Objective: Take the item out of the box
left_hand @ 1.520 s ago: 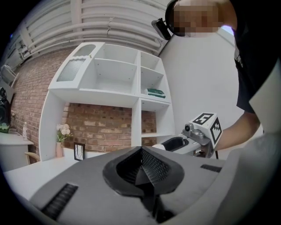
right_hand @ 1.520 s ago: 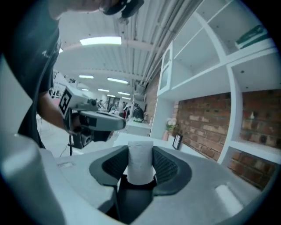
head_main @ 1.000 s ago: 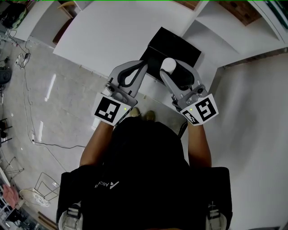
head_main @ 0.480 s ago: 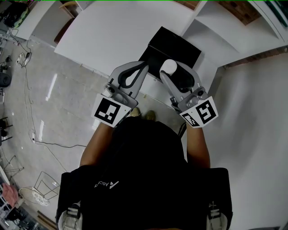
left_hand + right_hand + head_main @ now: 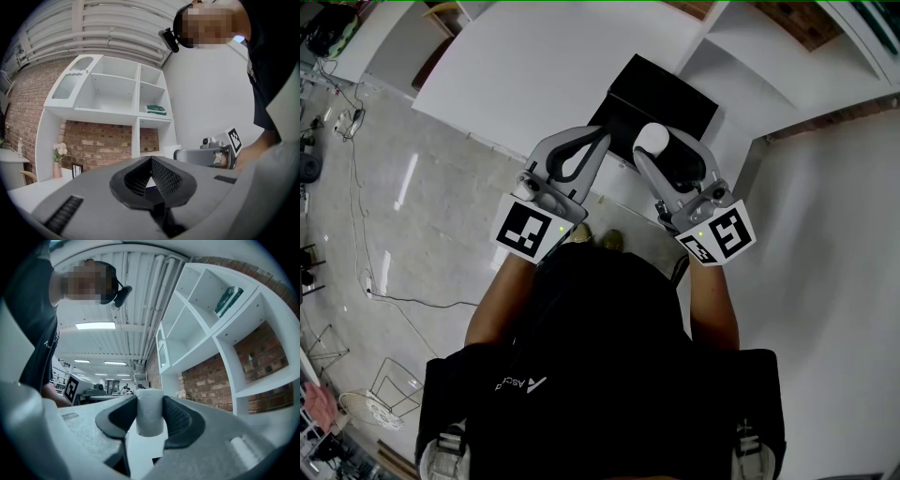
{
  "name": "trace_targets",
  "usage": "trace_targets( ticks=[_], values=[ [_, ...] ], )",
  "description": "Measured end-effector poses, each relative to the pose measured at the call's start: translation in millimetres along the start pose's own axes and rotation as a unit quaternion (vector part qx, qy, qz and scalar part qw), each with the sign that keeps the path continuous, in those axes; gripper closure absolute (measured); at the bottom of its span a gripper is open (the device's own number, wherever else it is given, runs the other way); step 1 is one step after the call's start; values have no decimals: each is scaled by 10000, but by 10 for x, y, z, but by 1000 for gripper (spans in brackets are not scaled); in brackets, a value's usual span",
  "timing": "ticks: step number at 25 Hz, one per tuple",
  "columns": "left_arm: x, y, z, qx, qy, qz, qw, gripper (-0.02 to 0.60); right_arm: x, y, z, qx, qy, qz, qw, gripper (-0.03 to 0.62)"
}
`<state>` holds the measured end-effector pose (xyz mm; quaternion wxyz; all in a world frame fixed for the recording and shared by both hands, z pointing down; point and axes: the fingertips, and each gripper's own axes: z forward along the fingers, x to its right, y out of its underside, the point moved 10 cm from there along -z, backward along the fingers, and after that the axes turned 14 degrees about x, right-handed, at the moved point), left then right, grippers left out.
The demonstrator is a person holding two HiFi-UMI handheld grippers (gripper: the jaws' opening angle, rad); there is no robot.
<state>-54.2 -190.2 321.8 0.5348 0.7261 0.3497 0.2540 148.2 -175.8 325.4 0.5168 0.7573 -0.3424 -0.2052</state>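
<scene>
White table (image 5: 534, 66) fills the top of my head view, with the black box (image 5: 680, 94) at its near edge. Only this view shows the box; neither gripper view takes it in. The gripper views give me what the head view lacks: white shelving (image 5: 117, 93) against a brick wall (image 5: 103, 140).

The left gripper (image 5: 602, 134) has its pads pressed together with nothing between them, as the left gripper view makes plain. The right gripper (image 5: 666, 145) stands fairly wide, clamped on a white cylinder (image 5: 652, 139). From above I see only the cylinder's round end, lying over the box's near part. The right gripper view shows its sides (image 5: 150, 416) pinched by both pads, its long axis upright and crosswise to the jaws.
</scene>
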Motion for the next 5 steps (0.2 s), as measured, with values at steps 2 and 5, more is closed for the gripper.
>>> trace_targets(
  ticks=[2,5],
  values=[
    [0,-7,-3,1,-6,-9,10000,581,-5,-7,1,1,-3,-3,10000,424],
    [-9,-31,-9,4,-15,-10,10000,581,-19,-26,14,2,-5,-5,10000,424]
  ],
)
